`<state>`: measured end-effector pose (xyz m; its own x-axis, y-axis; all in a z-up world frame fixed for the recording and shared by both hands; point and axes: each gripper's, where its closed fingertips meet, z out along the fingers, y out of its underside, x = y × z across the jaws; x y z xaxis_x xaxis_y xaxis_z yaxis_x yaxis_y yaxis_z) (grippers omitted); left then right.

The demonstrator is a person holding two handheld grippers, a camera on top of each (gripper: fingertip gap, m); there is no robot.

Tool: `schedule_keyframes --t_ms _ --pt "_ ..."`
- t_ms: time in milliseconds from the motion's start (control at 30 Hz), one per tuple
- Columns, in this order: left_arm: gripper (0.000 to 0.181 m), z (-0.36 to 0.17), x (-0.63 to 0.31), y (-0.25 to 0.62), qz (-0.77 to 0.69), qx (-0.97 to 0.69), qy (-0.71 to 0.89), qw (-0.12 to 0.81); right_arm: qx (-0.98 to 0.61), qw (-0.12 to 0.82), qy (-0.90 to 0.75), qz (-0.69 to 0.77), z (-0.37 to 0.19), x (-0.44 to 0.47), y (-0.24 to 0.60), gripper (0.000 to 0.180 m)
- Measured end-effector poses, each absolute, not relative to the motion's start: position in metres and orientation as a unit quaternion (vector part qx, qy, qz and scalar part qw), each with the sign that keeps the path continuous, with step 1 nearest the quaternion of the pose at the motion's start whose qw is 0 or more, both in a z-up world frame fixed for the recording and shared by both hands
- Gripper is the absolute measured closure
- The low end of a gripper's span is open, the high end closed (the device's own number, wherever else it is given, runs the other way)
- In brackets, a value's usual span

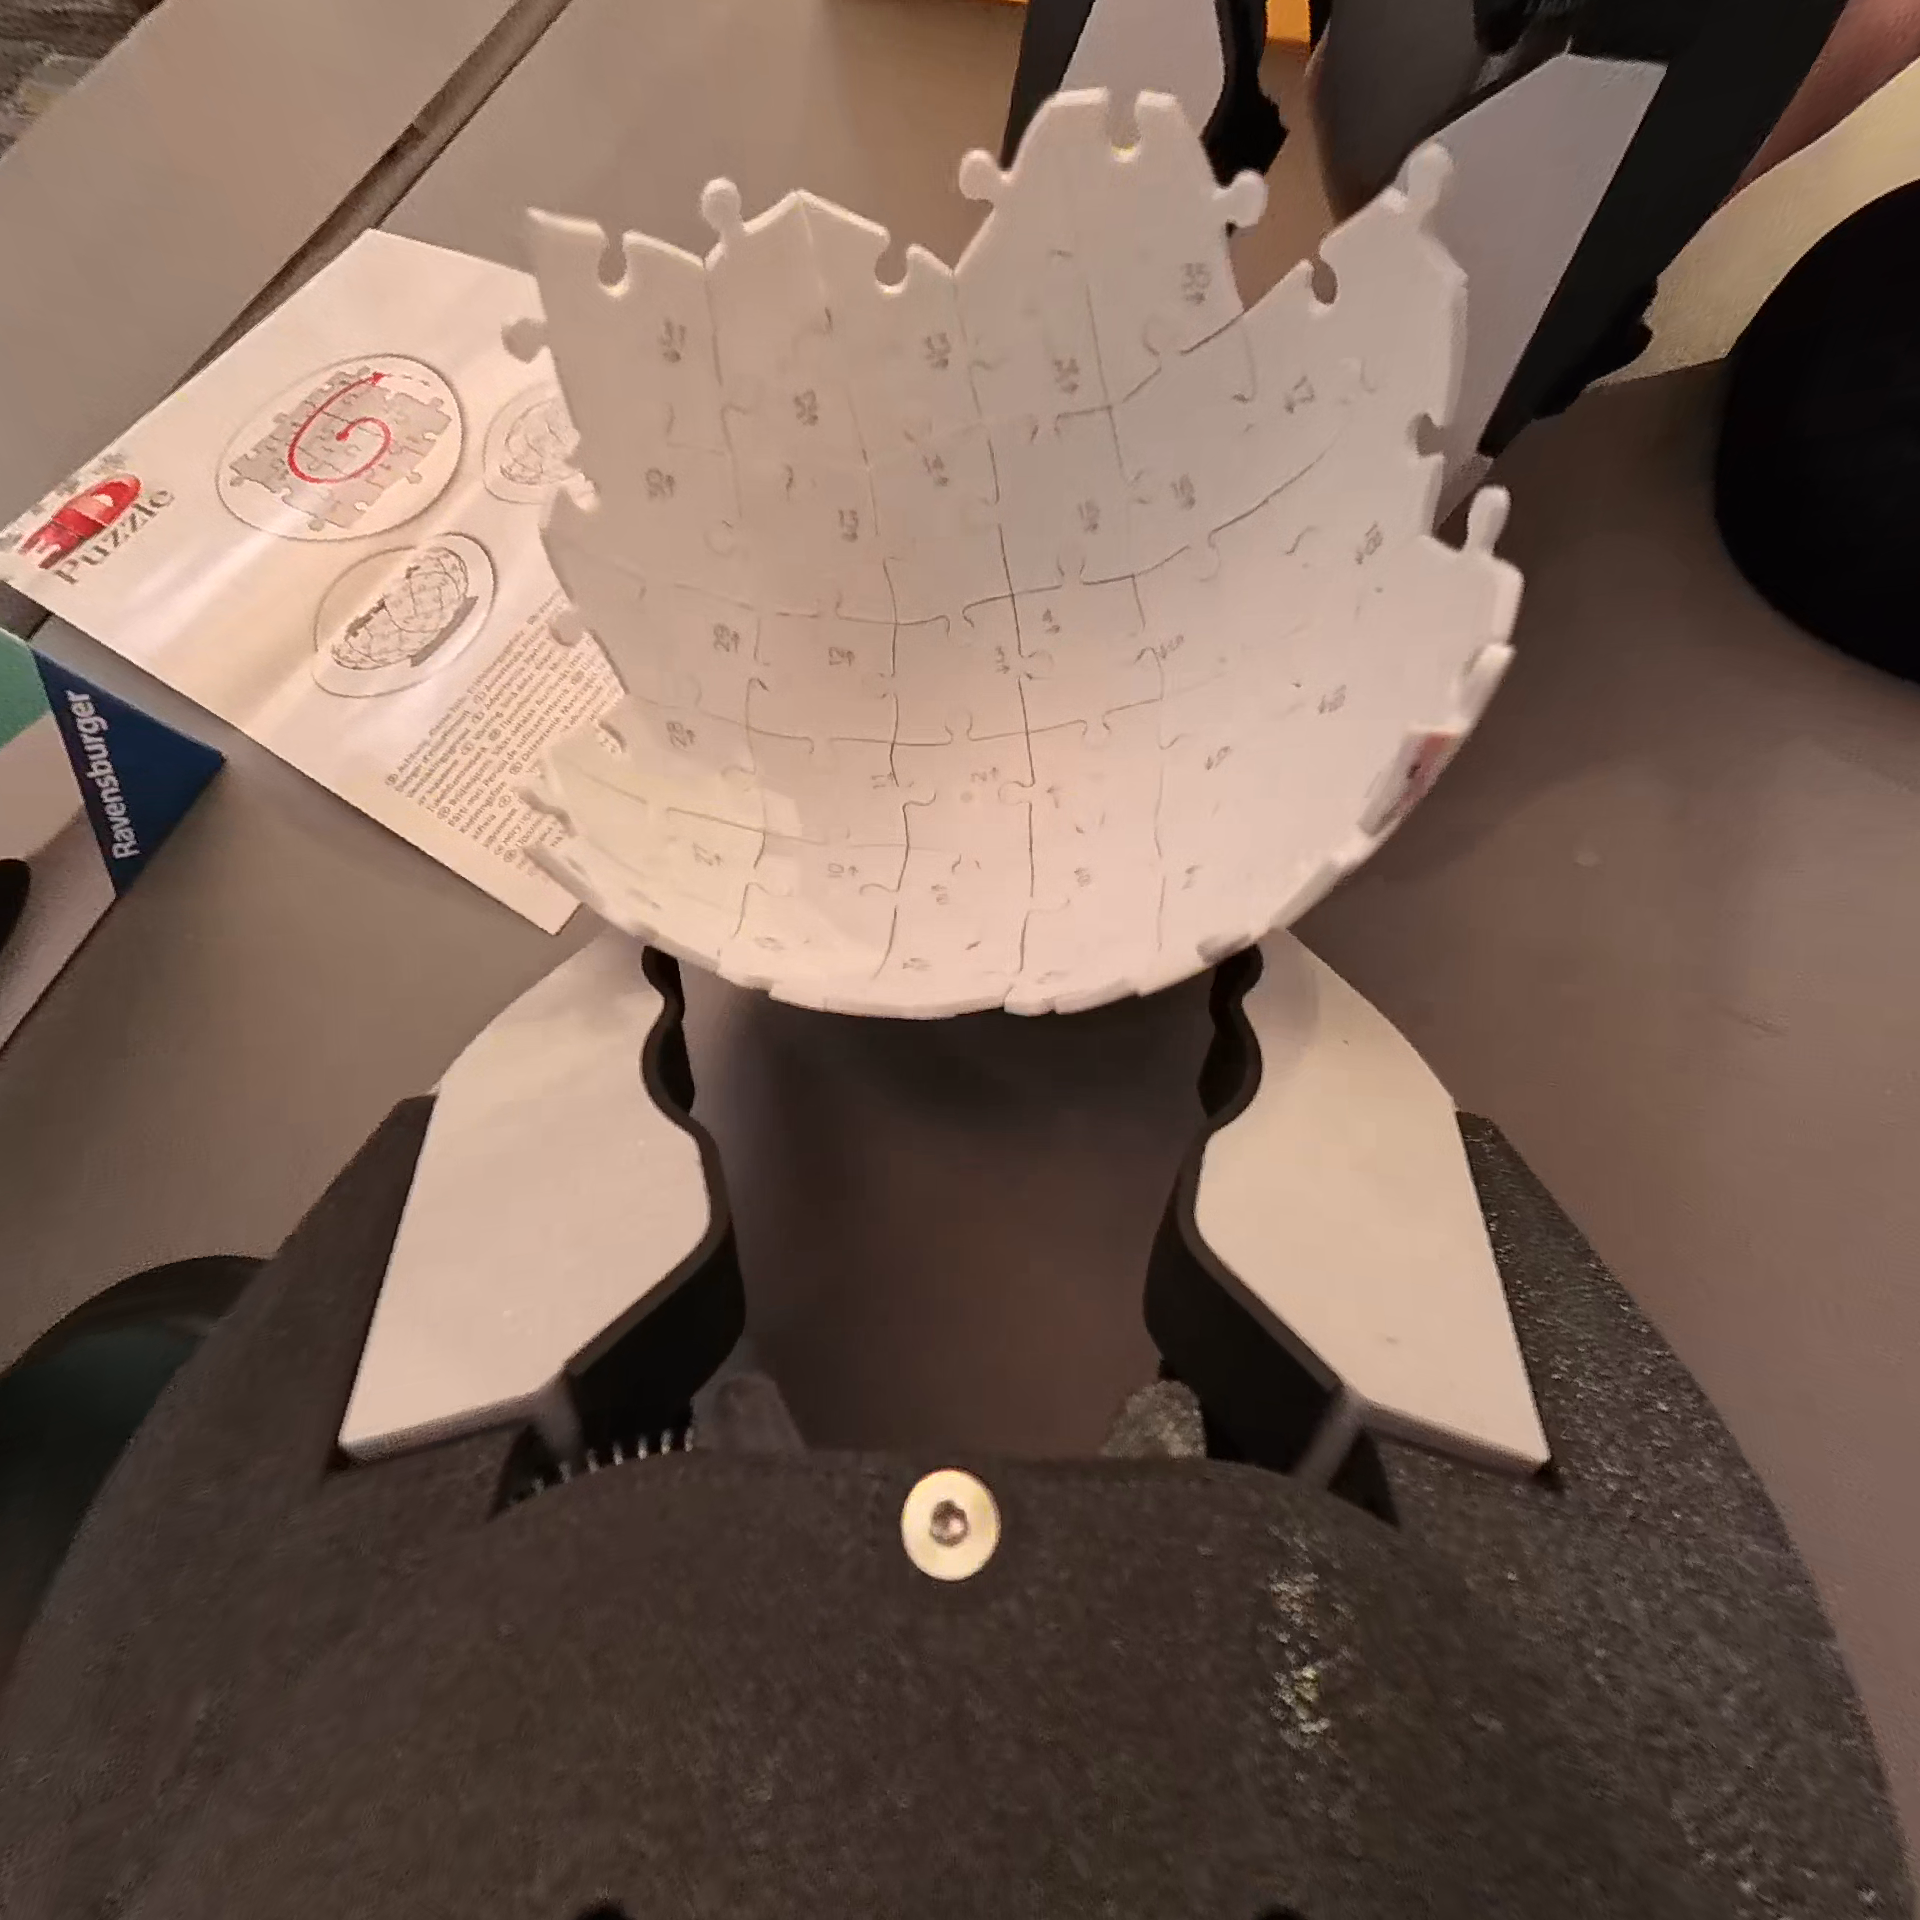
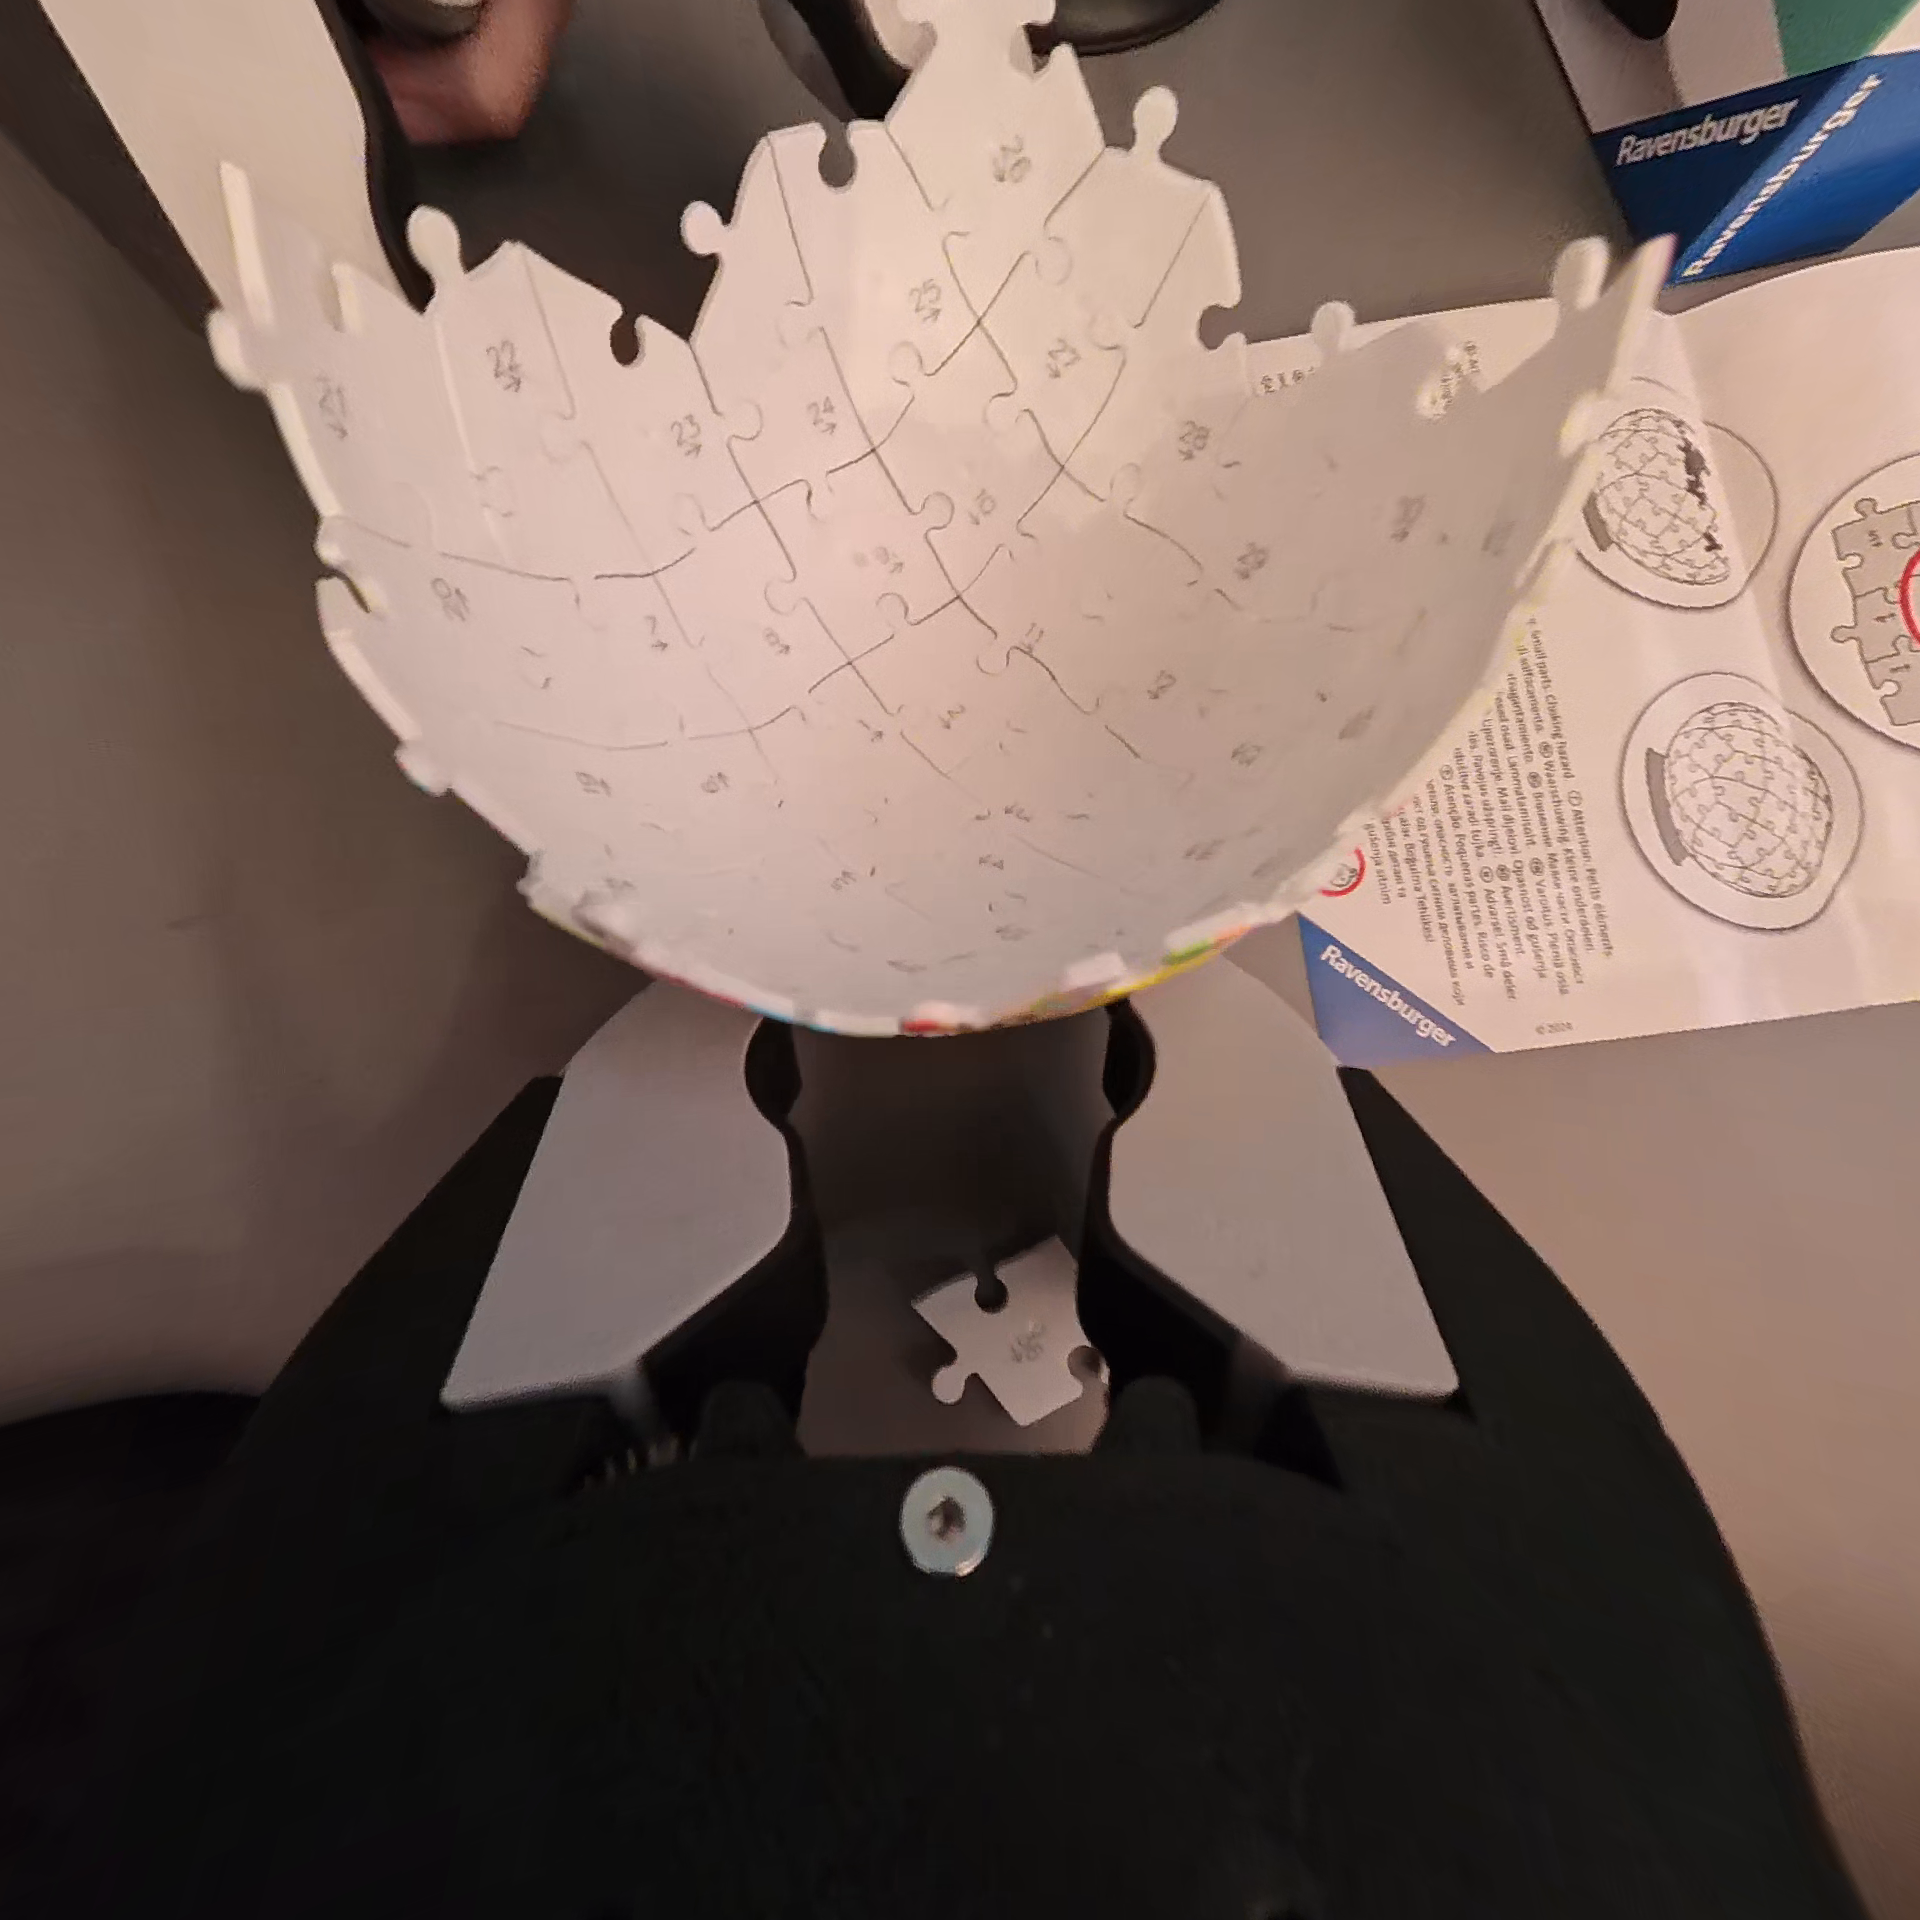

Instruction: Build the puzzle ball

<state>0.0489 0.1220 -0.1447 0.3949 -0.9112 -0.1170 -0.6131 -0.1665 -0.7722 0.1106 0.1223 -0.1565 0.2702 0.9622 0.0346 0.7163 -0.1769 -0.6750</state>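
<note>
Half-built puzzle ball between two grippers on a grey desk

In the left wrist view, a blue puzzle box sits far left, the instruction sheet beside it, partly under the puzzle ball, an open white bowl of numbered pieces. The left gripper has its fingers apart just beneath the near rim. In the right wrist view, the right gripper likewise has fingers spread; a loose puzzle piece lies on the desk between them.
</note>
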Motion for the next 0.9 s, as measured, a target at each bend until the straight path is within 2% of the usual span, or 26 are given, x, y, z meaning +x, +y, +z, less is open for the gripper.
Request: schedule_keyframes --t_ms 400,900 --pt "0.085 -0.134 0.024 0.109 -0.204 -0.743 0.488 0.411 -0.701 0.319 -0.585 0.256 -0.130 0.080 0.107 0.123" --pt "0.085 -0.133 -0.061 0.061 -0.174 -0.784 0.420 0.422 -0.643 0.224 -0.675 0.285 -0.144 -0.004 0.071 0.124"
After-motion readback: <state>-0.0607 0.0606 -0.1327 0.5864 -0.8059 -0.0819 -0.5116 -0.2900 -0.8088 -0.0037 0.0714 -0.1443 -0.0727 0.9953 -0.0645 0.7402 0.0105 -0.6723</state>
